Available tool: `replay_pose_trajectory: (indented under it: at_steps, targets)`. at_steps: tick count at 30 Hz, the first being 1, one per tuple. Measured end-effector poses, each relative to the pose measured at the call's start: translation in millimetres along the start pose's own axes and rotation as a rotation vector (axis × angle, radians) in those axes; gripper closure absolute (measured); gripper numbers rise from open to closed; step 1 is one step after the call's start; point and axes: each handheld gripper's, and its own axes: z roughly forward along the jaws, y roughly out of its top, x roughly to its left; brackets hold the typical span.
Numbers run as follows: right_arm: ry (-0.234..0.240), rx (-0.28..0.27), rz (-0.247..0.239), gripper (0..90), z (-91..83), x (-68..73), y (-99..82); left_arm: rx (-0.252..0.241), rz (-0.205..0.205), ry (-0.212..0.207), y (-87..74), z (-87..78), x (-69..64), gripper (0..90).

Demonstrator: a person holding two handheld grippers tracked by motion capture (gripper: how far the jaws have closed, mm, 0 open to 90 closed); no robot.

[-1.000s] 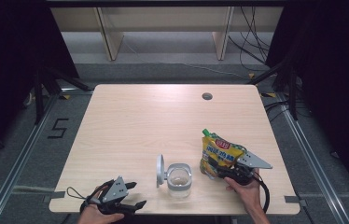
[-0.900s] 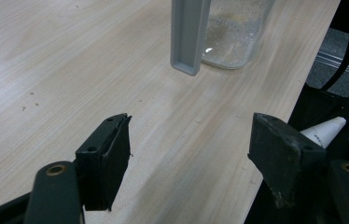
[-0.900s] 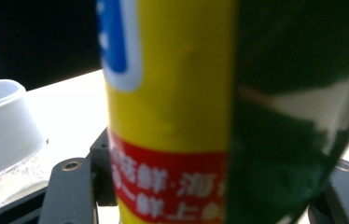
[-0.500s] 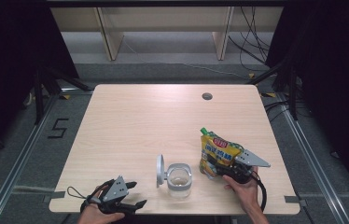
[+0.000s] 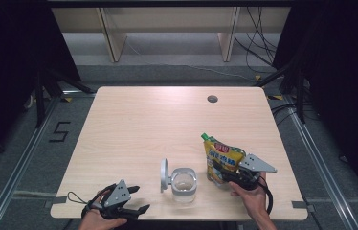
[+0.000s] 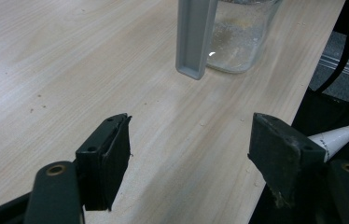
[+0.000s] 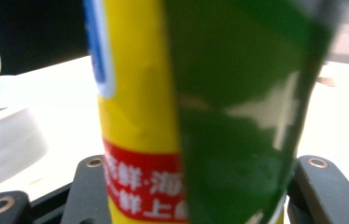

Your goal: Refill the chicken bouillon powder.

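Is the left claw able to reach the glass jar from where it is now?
Probably yes. The left claw rests open at the table's near edge, and the bare wood between it and the glass jar holds nothing. Only the jar's grey lid, standing up on the side facing the claw, may hinder a grip.

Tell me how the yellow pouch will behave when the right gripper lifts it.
The pouch looks like soft film, so it will probably dent and sag above the right gripper. It stands upright, bulging, so it likely carries some weight. Its glossy skin may slip.

Pale wooden table (image 5: pixel 134 129), round hole (image 5: pixel 212 99); shelving (image 5: pixel 167 28), cables (image 5: pixel 258 43) behind.
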Motion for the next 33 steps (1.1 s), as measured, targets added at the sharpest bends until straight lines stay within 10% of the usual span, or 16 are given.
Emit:
replay_pose_trajectory:
  at_steps: [9, 29, 33]
  targets:
    - [-0.028, -0.007, -0.068, 47.5, -17.3, 6.8, 12.4, -0.021, -0.018, 0.006, -0.4, 0.8, -1.5, 28.8]
    - [-0.118, 0.103, -0.536, 50.5, -48.1, 58.5, 37.6, -0.023, -0.020, 0.016, -2.3, -2.6, -0.6, 28.7]
    - [-0.143, 0.161, -0.696, 50.7, -50.0, 73.3, 37.8, -0.027, -0.021, 0.016, -2.5, -1.8, -0.6, 28.7]
